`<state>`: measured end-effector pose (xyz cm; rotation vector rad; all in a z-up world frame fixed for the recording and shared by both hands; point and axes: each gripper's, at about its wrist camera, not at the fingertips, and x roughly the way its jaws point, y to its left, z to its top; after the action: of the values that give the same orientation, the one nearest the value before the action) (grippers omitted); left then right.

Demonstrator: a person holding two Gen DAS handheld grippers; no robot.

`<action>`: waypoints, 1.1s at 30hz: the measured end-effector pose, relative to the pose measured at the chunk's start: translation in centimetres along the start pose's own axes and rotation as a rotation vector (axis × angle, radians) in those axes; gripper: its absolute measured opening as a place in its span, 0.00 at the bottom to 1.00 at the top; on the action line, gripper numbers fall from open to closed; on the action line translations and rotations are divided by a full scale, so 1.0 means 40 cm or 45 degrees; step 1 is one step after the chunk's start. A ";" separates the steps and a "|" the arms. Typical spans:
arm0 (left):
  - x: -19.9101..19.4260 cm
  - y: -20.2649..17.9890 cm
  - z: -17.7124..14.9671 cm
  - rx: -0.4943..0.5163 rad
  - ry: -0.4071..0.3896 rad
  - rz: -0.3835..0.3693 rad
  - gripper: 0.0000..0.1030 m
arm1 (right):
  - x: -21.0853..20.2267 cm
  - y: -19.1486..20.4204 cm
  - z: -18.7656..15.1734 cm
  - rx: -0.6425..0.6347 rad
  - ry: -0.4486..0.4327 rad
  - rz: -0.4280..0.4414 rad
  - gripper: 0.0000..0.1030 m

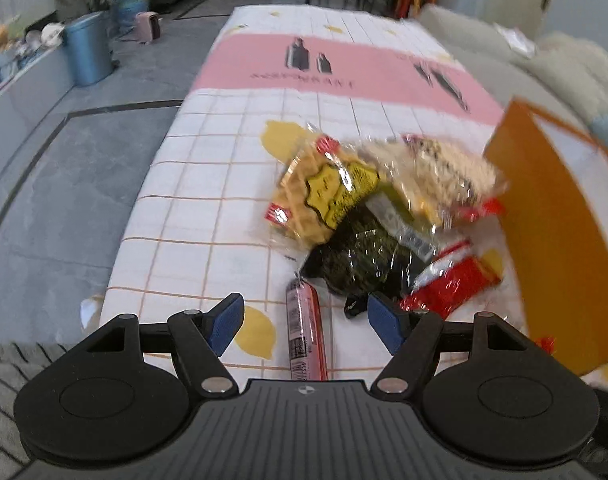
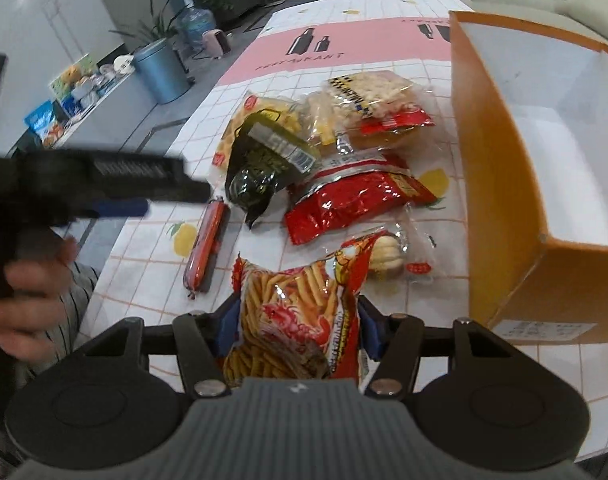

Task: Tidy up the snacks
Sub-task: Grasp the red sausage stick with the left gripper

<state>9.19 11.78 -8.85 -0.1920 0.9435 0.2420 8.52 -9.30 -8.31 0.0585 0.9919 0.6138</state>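
Between the blue pads of the right gripper (image 2: 297,326) sat 1 bag of fried snack sticks (image 2: 299,320), red-printed with a clear window. The jaws were part-closed, with both pads pressed against the sides of the bag. The bag stood roughly upright above the near table edge.

The left gripper (image 1: 304,322) was wide open and held nothing. Its 2 pads (image 1: 225,324) hung above the checked tablecloth (image 1: 207,184), 1 on each side of the pink sausage stick (image 1: 306,332), apart from it. In the right wrist view, the left gripper appeared as a blurred black body at the left, gripped by 1 bare hand (image 2: 27,292).

Just beyond the held bag lay 1 clear packet with a pale bun (image 2: 388,256) and 1 red foil pouch (image 2: 352,204), close together. 1 dark seaweed pack (image 2: 259,168) lay left of the pouch, overlapping 1 yellow cracker bag (image 1: 324,188). Farther back, 1 bag of pale puffed snacks (image 2: 376,96) rested on 1 red-edged packet (image 2: 396,120). Exact counts within the heap could not be confirmed because the packs overlapped.

1 orange cardboard box (image 2: 500,184) stood open at the right of the heap, with a white interior and a label on its near face. On the floor left of the table stood 1 blue bin (image 2: 161,68) and 1 water jug (image 2: 197,22).
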 end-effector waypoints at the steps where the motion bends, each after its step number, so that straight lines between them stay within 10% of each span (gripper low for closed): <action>1: 0.011 -0.008 -0.003 0.010 0.010 0.026 0.81 | 0.000 0.000 0.004 0.003 0.000 0.003 0.56; 21: 0.070 0.027 -0.017 -0.122 0.129 0.124 0.74 | 0.011 -0.017 -0.006 0.072 0.031 0.010 0.56; 33: 0.073 -0.005 -0.042 -0.048 0.111 0.171 0.25 | 0.003 -0.018 -0.003 0.073 0.017 0.006 0.56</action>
<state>9.59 11.51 -12.17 -0.1752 1.0406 0.3777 8.79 -9.87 -8.70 0.1075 1.0225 0.5908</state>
